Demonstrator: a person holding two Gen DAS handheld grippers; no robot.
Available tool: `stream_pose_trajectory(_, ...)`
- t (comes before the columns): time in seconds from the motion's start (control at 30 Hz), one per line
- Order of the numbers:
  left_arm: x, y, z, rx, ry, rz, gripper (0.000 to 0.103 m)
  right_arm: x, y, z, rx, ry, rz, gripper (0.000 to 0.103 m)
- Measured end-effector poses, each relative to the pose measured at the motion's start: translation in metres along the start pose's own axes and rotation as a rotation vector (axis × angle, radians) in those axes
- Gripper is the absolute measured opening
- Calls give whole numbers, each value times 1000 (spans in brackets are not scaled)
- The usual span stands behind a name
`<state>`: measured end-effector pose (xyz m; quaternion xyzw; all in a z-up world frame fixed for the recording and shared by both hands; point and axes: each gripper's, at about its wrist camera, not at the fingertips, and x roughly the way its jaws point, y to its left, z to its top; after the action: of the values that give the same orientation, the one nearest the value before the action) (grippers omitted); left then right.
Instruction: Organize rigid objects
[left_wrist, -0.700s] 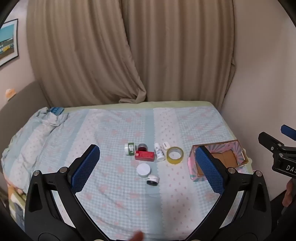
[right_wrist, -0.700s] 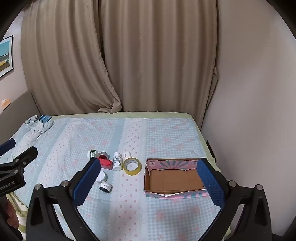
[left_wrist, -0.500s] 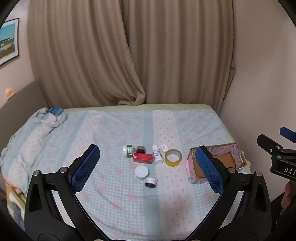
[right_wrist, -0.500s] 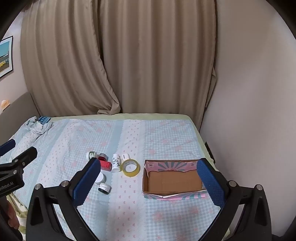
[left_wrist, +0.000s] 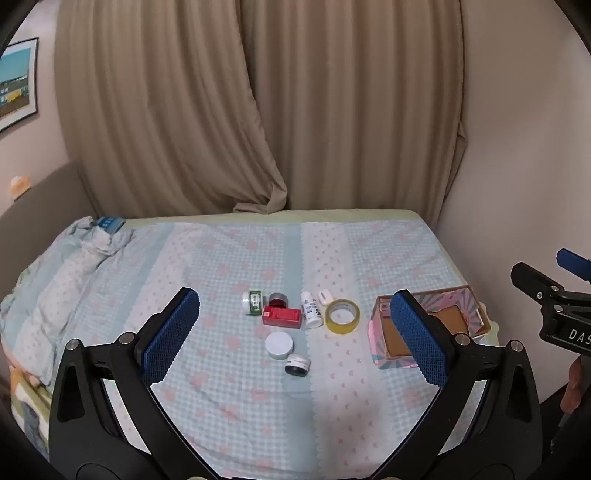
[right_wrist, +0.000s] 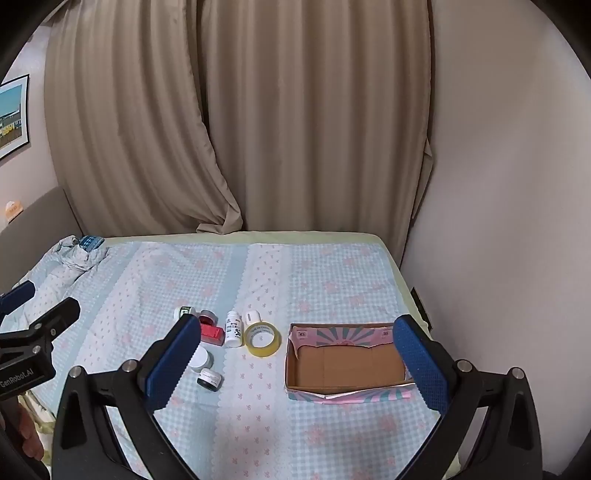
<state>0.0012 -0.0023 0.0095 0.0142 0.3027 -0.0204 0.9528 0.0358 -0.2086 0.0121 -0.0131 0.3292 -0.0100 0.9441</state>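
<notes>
A cluster of small items lies mid-bed: a yellow tape roll (left_wrist: 342, 316) (right_wrist: 263, 339), a white bottle (left_wrist: 311, 314) (right_wrist: 233, 328), a red box (left_wrist: 282, 317) (right_wrist: 212, 333), a white-lidded jar (left_wrist: 279, 345) (right_wrist: 201, 359), a black jar (left_wrist: 297, 364) (right_wrist: 209, 379), a green-labelled jar (left_wrist: 252, 302) and a dark red tin (left_wrist: 278, 299). An empty pink cardboard box (left_wrist: 476, 312) (right_wrist: 343, 363) sits at the right. My left gripper (left_wrist: 295, 336) and right gripper (right_wrist: 295, 362) are open and empty, held above the bed's near side.
The bed has a blue checked sheet (left_wrist: 229, 266) with a bunched blanket (left_wrist: 85, 240) at the far left. Beige curtains (left_wrist: 258, 110) hang behind. A wall (right_wrist: 498, 184) runs close along the bed's right edge.
Both views have drawn back and risen slightly; the items and box appear a little smaller and farther. Nothing on the bed has moved.
</notes>
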Motion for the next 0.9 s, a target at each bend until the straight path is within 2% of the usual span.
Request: stream_pose_trajectory(0.9, -6, -12, -1, -14, -10, -10, 102, -7, -11, 5, 5, -28, 2, 103)
